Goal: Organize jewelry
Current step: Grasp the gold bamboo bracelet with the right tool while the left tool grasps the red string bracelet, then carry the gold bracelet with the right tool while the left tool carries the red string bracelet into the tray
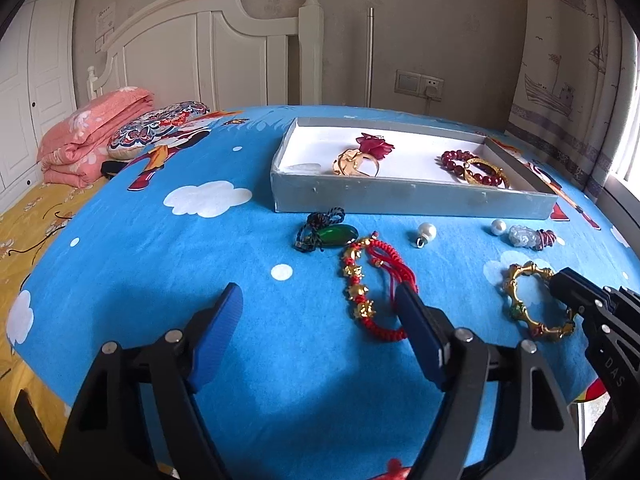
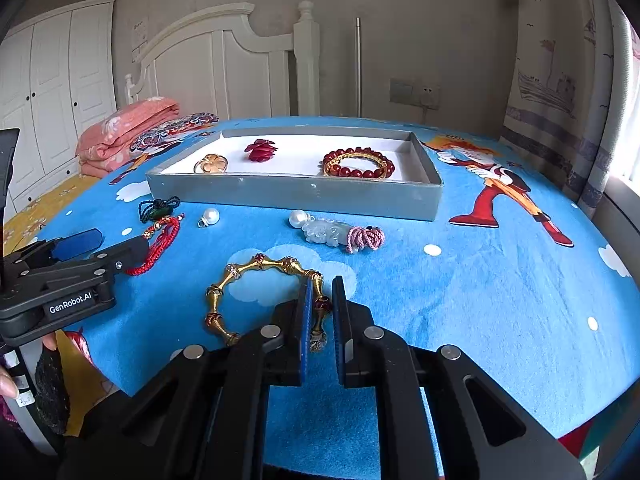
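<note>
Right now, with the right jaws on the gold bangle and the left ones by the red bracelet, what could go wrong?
1. The right gripper pinches only one thin segment of the gold bangle; it could swing or slip when lifted.
2. The left gripper is open, one finger over the red cord bracelet; closing might snag loose cord.
3. The tray has a raised wall that a low carry could hit.

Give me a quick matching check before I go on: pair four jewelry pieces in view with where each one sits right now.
Things:
1. gold bangle
2. red bead bracelet
3. red cord bracelet
4. green pendant

Places:
A. inside the grey box, right part
B. on the blue sheet, just in front of the box's left end
C. between the fingers of the right gripper, which is shut on it
D. on the sheet beside the right finger of the open left gripper

Pairs: 1-C, 2-A, 3-D, 4-B
</note>
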Demonstrator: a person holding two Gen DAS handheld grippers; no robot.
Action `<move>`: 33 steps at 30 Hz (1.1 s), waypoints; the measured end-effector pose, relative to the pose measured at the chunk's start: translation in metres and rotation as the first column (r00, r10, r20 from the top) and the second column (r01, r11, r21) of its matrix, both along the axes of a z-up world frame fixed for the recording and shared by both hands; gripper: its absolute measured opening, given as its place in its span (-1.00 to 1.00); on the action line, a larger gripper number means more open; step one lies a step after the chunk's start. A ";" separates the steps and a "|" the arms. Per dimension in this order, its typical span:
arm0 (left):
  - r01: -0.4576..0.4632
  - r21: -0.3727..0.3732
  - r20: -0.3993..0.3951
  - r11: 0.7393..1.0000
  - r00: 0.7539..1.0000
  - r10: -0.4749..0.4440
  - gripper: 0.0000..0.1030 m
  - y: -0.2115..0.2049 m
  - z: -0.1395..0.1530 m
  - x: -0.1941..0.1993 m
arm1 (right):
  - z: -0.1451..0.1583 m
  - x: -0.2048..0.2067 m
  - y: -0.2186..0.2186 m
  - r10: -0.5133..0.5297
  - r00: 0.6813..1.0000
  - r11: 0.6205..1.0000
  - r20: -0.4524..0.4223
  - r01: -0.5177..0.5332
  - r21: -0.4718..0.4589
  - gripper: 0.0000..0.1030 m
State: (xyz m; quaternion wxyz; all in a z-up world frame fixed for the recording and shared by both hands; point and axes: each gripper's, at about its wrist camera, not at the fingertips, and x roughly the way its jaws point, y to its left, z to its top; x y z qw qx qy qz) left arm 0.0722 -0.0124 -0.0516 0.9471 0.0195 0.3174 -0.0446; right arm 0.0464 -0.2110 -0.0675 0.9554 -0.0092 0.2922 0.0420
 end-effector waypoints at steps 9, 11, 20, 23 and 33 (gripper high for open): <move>0.107 0.040 0.027 0.993 0.994 -0.108 -0.83 -0.016 0.001 -0.008 | 0.000 -0.002 -0.001 -0.005 1.000 1.000 0.004 0.005 0.005 -0.81; 0.111 -0.016 0.032 0.994 0.993 -0.110 -0.83 -0.008 0.002 -0.012 | 0.001 -0.003 -0.003 -0.015 1.000 1.000 0.010 0.015 0.007 -0.81; 0.140 -0.080 0.133 0.987 0.983 -0.128 -0.86 0.003 0.034 -0.036 | 0.025 -0.024 0.002 -0.011 0.992 1.000 0.123 0.014 -0.024 -0.81; 0.152 -0.078 0.153 0.985 0.978 -0.139 -0.86 0.000 0.040 -0.043 | 0.034 -0.031 0.005 -0.004 0.987 0.999 0.161 0.010 -0.033 -0.81; 0.178 -0.078 0.197 0.981 0.967 -0.159 -0.86 -0.005 0.059 -0.057 | 0.060 -0.046 0.012 0.012 0.971 0.999 0.240 0.000 -0.048 -0.81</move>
